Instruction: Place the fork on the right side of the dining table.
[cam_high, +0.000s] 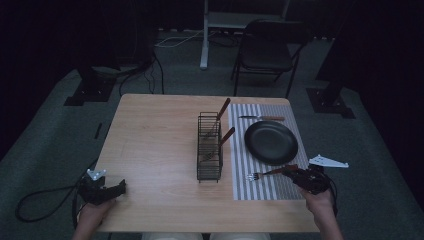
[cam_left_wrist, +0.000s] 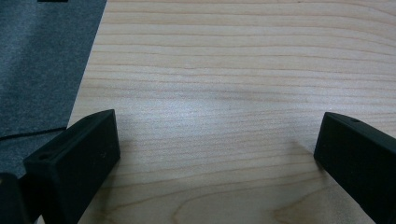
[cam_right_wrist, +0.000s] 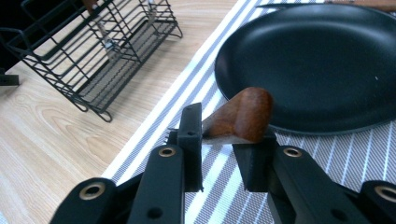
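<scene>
The right gripper (cam_high: 292, 172) has its jaws clamped on the brown wooden handle of a fork (cam_high: 265, 173), just in front of the person's right hand. The fork lies flat on the striped placemat (cam_high: 240, 165), its long axis running straight out from the jaws, tines pointing away toward the wire rack (cam_high: 209, 150). The black plate (cam_high: 271, 142) sits just beside it. The left gripper (cam_high: 117, 189) rests wide open on the table (cam_high: 155, 135).
</scene>
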